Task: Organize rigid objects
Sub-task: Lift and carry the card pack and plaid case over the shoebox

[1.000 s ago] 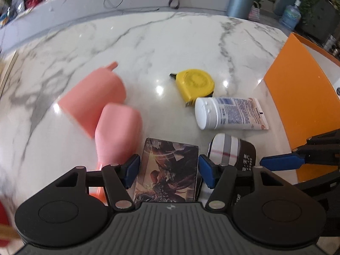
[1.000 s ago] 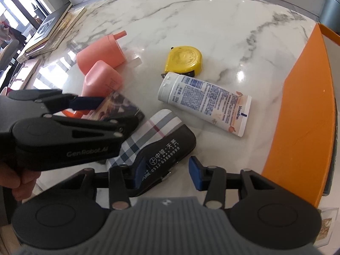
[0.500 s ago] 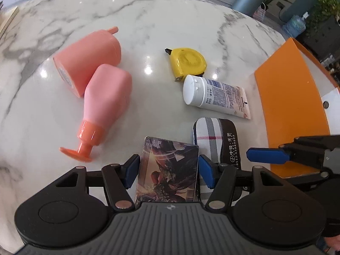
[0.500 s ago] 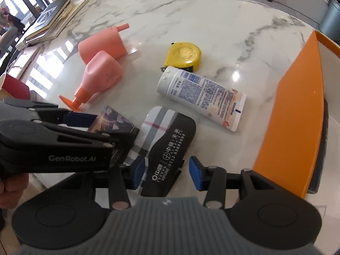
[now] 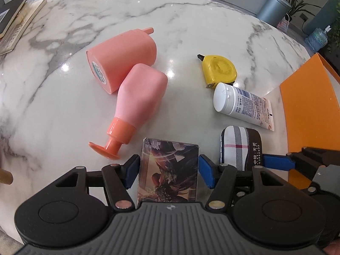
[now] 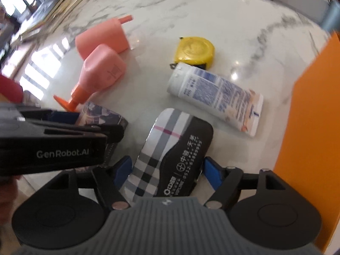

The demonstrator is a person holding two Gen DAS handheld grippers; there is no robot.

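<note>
My left gripper [image 5: 169,171] is shut on an illustrated card box [image 5: 167,165], its blue pads pressing both long sides. Right beside it lies a plaid-and-black case [image 6: 170,140] flat on the marble table [image 5: 63,106]. My right gripper [image 6: 166,170] points down over the case with its jaws opening. The case lies between the pads, and a small gap shows on each side. In the left wrist view the same case [image 5: 240,146] has a blue fingertip of the right gripper [image 5: 278,162] next to it.
A pink pump bottle [image 5: 138,102] and a pink cylinder [image 5: 123,57] lie on their sides at the left. A yellow tape measure [image 5: 220,69] and a white tube [image 5: 242,106] lie in the middle. An orange bin [image 6: 314,106] stands at the right, books [image 5: 12,27] at the far left.
The right jaws have widened and now straddle the plaid case, which sat under the left finger before. The left view has rolled, with the card box still between its pads.
</note>
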